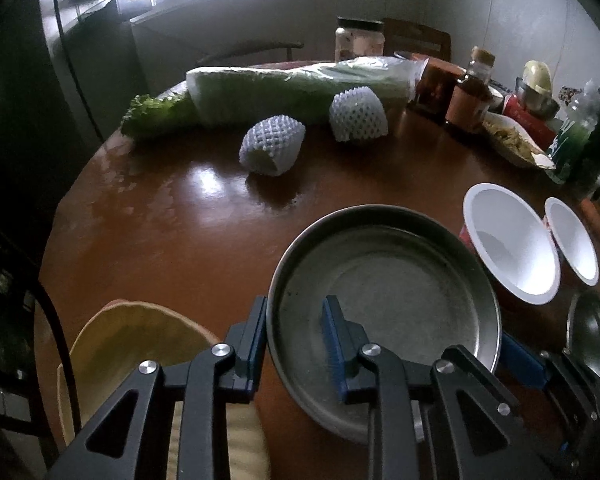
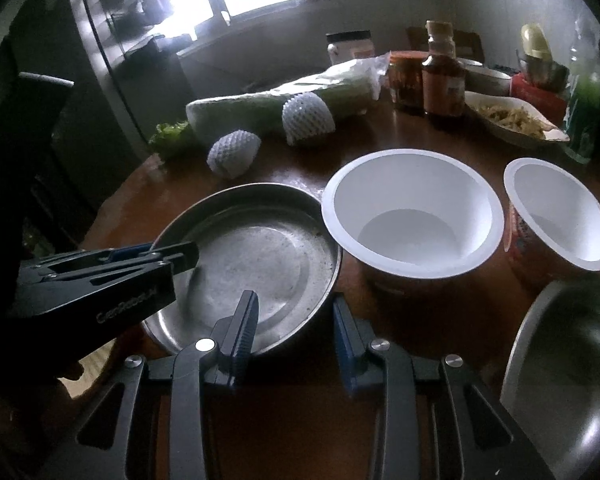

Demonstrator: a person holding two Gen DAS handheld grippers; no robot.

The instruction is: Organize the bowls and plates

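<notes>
A round metal plate (image 1: 380, 280) (image 2: 260, 248) lies near the front of the brown table (image 1: 180, 220). My left gripper (image 1: 295, 304) is shut on its left rim, one finger outside the wall and one inside. In the right wrist view the left gripper (image 2: 180, 256) shows side-on at that rim. My right gripper (image 2: 294, 300) straddles the plate's near right rim, one finger inside and one outside, gripping it. Two white bowls with red outsides (image 2: 412, 216) (image 2: 560, 216) stand right of the plate. A steel bowl (image 2: 564, 360) sits at the front right.
A yellowish dish (image 1: 132, 340) lies at the table's front left edge. Two fruits in white foam netting (image 1: 272, 146) (image 1: 358, 114) and a wrapped cabbage (image 1: 280, 88) lie at the back. Bottles, jars and a food dish (image 2: 512, 120) crowd the back right. A chair back (image 1: 52, 320) stands at left.
</notes>
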